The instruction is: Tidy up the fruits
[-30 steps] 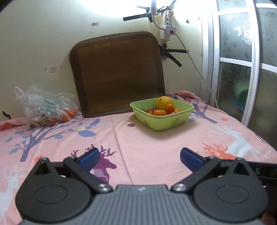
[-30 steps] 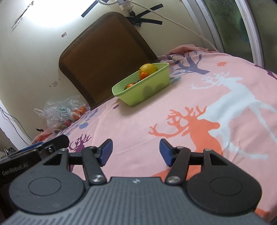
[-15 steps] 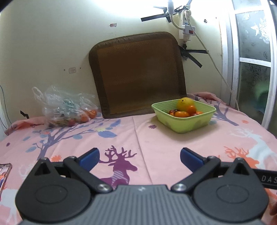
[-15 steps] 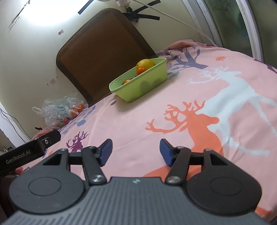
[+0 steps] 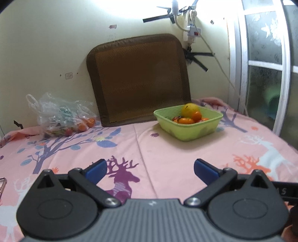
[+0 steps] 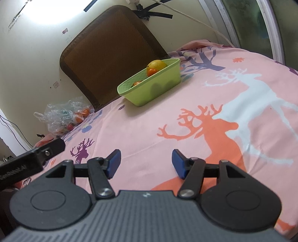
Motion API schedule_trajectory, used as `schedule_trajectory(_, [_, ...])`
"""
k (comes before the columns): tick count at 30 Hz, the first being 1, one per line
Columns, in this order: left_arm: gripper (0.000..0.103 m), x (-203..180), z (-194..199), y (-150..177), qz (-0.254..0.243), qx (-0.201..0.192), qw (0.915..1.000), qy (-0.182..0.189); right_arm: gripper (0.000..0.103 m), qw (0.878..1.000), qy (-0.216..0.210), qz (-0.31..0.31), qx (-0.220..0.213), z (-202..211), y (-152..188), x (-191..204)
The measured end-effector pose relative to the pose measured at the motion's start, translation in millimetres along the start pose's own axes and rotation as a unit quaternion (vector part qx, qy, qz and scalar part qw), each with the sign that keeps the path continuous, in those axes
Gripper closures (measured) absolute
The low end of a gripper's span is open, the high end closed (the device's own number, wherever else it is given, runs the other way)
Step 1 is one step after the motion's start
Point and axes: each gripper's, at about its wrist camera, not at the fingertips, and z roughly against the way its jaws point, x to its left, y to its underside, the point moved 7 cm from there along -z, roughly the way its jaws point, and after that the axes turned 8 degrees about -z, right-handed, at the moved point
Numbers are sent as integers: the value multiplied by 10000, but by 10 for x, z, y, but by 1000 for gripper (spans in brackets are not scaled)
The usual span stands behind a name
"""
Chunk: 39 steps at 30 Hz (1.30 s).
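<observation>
Pretty bright overall from my cams. Big blown-out glare on the wall (image 5: 55, 37) up top in both views, totally washed white. The green basket (image 5: 188, 128) throws a soft shadow on the bed sheet (image 5: 167, 149). Left view is a bit smeary, like motion blur; right looks crisper. Heavy fisheye bending at the edges, the window frame (image 5: 240, 74) curves, and the corners go black.

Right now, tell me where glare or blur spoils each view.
Left wrist view: glare whitens the wall at the top; the basket and plastic bag look slightly soft. Right wrist view: a glare patch burns out the wall upper left; basket readable, straight edges bowed by the fisheye.
</observation>
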Motion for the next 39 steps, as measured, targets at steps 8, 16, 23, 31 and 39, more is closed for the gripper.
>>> schedule_trajectory(8, [0, 38, -73, 64, -37, 135, 9997, -200, 40, 9999, 36, 103, -28, -5, 22, 20])
schedule_trajectory(16, [0, 62, -132, 116, -70, 278, 9991, -317, 40, 9998, 32, 211, -14, -16, 49, 63])
schedule_trajectory(23, [0, 84, -167, 148, -78, 420, 9981, -434, 40, 9998, 35, 208, -19, -13, 53, 62])
schedule_trajectory(31, [0, 71, -194, 171, -137, 497, 9978, -427, 40, 9998, 34, 191, -30, -4, 57, 57])
schedule_trajectory(39, [0, 70, -186, 161, -134, 457, 9981, -399, 40, 9998, 36, 199, -30, -2, 58, 56])
